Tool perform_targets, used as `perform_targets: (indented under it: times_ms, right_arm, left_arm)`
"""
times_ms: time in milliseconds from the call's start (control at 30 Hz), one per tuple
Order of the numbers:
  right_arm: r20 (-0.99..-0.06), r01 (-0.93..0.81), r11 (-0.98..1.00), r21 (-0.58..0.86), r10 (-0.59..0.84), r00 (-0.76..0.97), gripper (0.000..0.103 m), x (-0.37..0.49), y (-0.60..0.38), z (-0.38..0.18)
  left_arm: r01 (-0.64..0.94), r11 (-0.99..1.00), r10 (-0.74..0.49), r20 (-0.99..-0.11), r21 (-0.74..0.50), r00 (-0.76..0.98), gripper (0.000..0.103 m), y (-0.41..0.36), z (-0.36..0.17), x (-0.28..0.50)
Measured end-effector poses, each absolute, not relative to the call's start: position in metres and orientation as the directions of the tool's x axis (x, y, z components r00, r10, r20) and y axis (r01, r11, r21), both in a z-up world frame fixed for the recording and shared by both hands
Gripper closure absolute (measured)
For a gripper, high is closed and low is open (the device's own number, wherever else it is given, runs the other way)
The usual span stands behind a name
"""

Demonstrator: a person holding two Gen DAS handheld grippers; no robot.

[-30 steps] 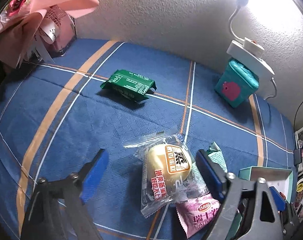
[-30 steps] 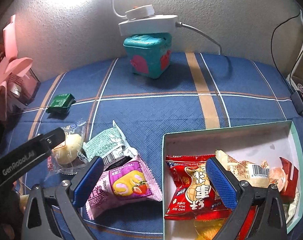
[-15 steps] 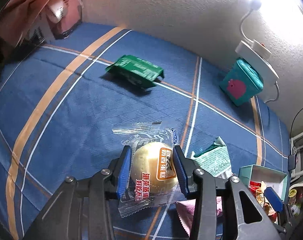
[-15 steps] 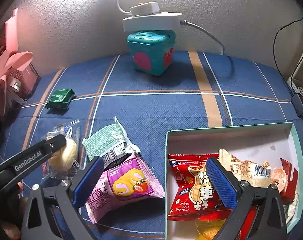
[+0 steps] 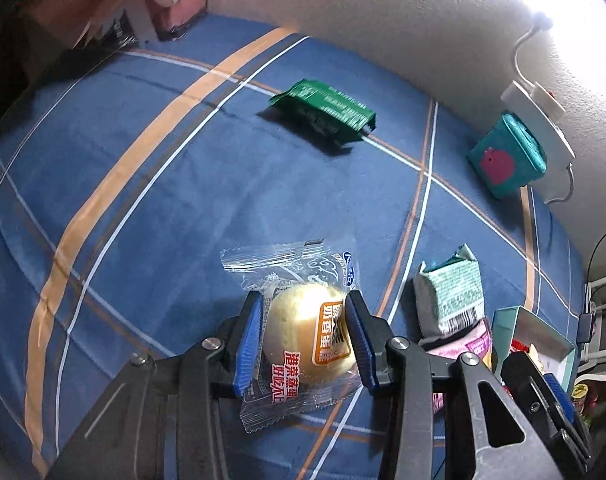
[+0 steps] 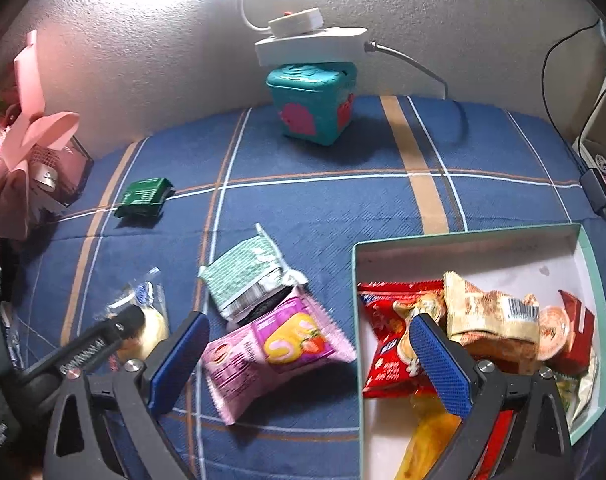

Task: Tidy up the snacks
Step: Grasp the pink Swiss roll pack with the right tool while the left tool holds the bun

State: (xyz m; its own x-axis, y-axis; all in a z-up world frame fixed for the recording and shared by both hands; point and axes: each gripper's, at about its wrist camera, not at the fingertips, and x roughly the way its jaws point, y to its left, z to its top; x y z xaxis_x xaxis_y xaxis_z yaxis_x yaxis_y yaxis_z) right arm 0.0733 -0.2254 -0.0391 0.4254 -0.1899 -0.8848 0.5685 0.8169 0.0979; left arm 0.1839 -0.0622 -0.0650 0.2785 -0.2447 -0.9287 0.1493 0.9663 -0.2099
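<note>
Blue plaid cloth [image 6: 303, 216] w/ orange & white stripes covers the surface. Textured white wall [image 6: 143, 40] behind, lit by bright lamp [image 5: 543, 20] glare. Black cable [image 6: 551, 64] hangs at wall's right edge

Glossy clear plastic wraps the pastry [image 5: 309, 334], lying on matt woven blue cloth [image 5: 151, 208] beside a rough plastered wall [image 5: 383, 20].

Pink snack packet [image 5: 477, 346] mostly hidden behind left tool [image 5: 306, 340]
</note>
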Motion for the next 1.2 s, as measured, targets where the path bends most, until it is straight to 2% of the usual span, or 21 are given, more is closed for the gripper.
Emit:
perform_targets:
  times_ms: [133, 333, 833, 900, 967, 1033, 1200]
  right_arm:
    - [-0.897, 0.578, 0.807, 0.116, -0.165, 0.409, 0.011, 0.072, -0.217, -0.041]
    - [-0.912, 0.599, 0.782, 0.169, -0.107, 0.397, 0.017, 0.071, -0.211, -0.051]
    - [-0.910, 0.659, 0.728, 0.189, -0.122, 0.395, 0.023, 0.081, -0.219, -0.082]
    - [-0.914, 0.647, 0.743, 0.175, -0.122, 0.387, 0.029, 0.083, -0.217, -0.083]
    - [-0.918, 0.644, 0.745, 0.175, -0.113, 0.381, 0.040, 0.083, -0.217, -0.083]
    - [-0.924, 0.640, 0.741, 0.201, -0.073, 0.374, 0.047, 0.080, -0.219, -0.087]
    - [-0.933, 0.628, 0.756, 0.188, -0.064, 0.355, 0.059, 0.076, -0.214, -0.087]
  left_arm:
    - [0.126, 0.968, -0.245, -0.935, -0.218, 0.258, 0.059, -0.055, -0.066, 0.183]
    - [0.104, 0.969, -0.245, -0.938, -0.226, 0.245, 0.059, -0.045, -0.065, 0.181]
    - [0.107, 0.969, -0.241, -0.939, -0.221, 0.246, 0.059, -0.047, -0.065, 0.183]
    - [0.106, 0.969, -0.242, -0.939, -0.222, 0.245, 0.058, -0.048, -0.066, 0.184]
    - [0.108, 0.969, -0.241, -0.939, -0.221, 0.244, 0.058, -0.047, -0.067, 0.183]
    - [0.110, 0.970, -0.238, -0.940, -0.217, 0.243, 0.058, -0.048, -0.067, 0.182]
    - [0.115, 0.971, -0.231, -0.944, -0.209, 0.236, 0.059, -0.048, -0.066, 0.177]
